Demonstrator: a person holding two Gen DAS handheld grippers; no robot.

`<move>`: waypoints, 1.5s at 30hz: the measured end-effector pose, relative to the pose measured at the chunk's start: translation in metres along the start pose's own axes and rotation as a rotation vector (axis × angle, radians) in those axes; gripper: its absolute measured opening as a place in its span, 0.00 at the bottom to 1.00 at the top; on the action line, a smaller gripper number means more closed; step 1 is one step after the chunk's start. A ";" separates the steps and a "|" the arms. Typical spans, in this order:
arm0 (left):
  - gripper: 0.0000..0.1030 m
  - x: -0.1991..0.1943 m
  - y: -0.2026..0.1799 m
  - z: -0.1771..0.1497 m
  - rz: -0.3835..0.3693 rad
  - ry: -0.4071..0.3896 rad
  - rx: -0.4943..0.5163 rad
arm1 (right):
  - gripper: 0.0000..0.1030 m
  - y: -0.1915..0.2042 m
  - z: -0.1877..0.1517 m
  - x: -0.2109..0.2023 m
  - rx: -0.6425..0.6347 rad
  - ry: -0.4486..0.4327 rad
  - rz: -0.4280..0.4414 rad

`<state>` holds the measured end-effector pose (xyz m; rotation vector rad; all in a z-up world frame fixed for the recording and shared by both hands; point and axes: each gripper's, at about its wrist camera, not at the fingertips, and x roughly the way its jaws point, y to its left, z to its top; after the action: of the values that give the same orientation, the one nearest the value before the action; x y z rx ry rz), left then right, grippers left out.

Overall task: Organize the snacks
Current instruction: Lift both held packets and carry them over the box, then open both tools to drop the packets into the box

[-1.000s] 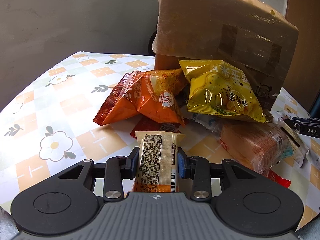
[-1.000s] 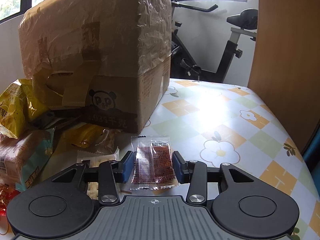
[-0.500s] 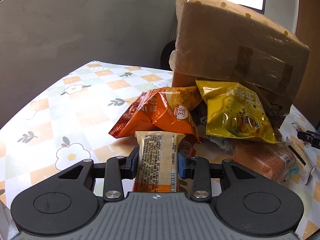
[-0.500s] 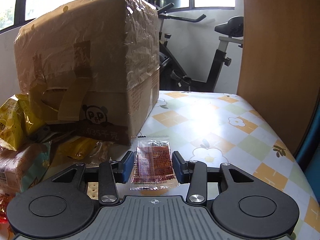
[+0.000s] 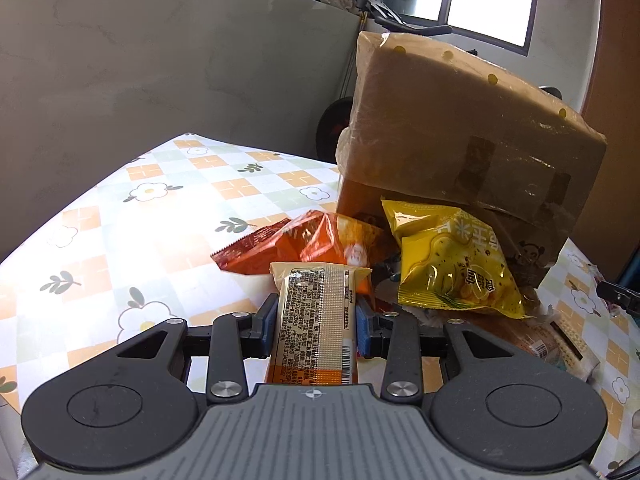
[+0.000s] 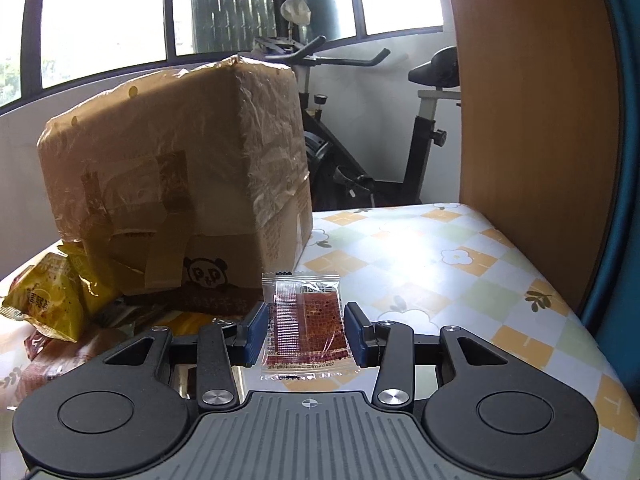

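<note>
Currently left gripper (image 5: 316,330) jaws clamped on cream-and-orange foil snack bar (image 5: 316,320), long axis pointing forward, lifted off floral-check bench (image 5: 120,240). Orange crinkled chip bag (image 5: 304,246) and yellow chip bag (image 5: 452,264) just ahead, tape-wrapped cardboard box (image 5: 460,140) behind. Right gripper (image 6: 306,334) jaws clamped on clear red-brown sachet (image 6: 306,320), upright between them; box ahead-left.

A: The beige packet (image 5: 316,324) hides its lower end behind the left gripper's (image 5: 316,326) body, and its print's too tiny to read.

B: Same with the clear sachet (image 6: 306,324) label. The orange bag (image 5: 296,246) is half covered, and the loaf (image 6: 60,356) gets blocked by the right gripper (image 6: 306,330).
</note>
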<state>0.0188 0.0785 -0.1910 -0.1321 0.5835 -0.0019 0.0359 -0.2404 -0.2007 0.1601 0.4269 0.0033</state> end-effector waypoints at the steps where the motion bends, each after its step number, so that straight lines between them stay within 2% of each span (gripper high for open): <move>1: 0.39 -0.003 0.000 0.001 0.001 -0.007 -0.001 | 0.37 0.002 0.002 -0.002 0.001 -0.009 0.007; 9: 0.39 -0.027 0.003 0.022 -0.004 -0.069 -0.008 | 0.37 0.016 0.040 -0.023 -0.033 -0.117 0.055; 15: 0.39 -0.033 -0.012 0.078 -0.077 -0.184 0.035 | 0.37 0.024 0.098 -0.035 -0.031 -0.230 0.133; 22: 0.39 -0.026 -0.047 0.154 -0.186 -0.300 0.104 | 0.37 0.046 0.163 -0.015 -0.087 -0.279 0.213; 24: 0.39 -0.014 -0.061 0.175 -0.222 -0.299 0.117 | 0.37 0.055 0.179 0.001 -0.095 -0.268 0.217; 26: 0.39 0.001 -0.077 0.194 -0.226 -0.301 0.143 | 0.37 0.065 0.190 0.021 -0.097 -0.237 0.206; 32: 0.39 0.057 -0.112 0.231 -0.202 -0.231 0.145 | 0.38 0.081 0.203 0.069 0.015 -0.096 0.164; 34: 0.42 0.068 -0.117 0.232 -0.181 -0.212 0.161 | 0.39 0.086 0.201 0.079 0.016 -0.057 0.147; 35: 0.53 0.070 -0.118 0.230 -0.170 -0.207 0.173 | 0.43 0.088 0.199 0.082 0.007 -0.041 0.139; 37: 0.67 0.069 -0.116 0.225 -0.144 -0.211 0.193 | 0.43 0.091 0.196 0.084 -0.003 -0.030 0.131; 45: 0.69 0.055 -0.097 0.219 -0.120 -0.183 0.209 | 0.46 0.082 0.187 0.063 0.009 -0.056 0.142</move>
<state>0.1884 0.0070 -0.0281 0.0359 0.3892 -0.1650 0.1731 -0.1855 -0.0463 0.1989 0.3591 0.1360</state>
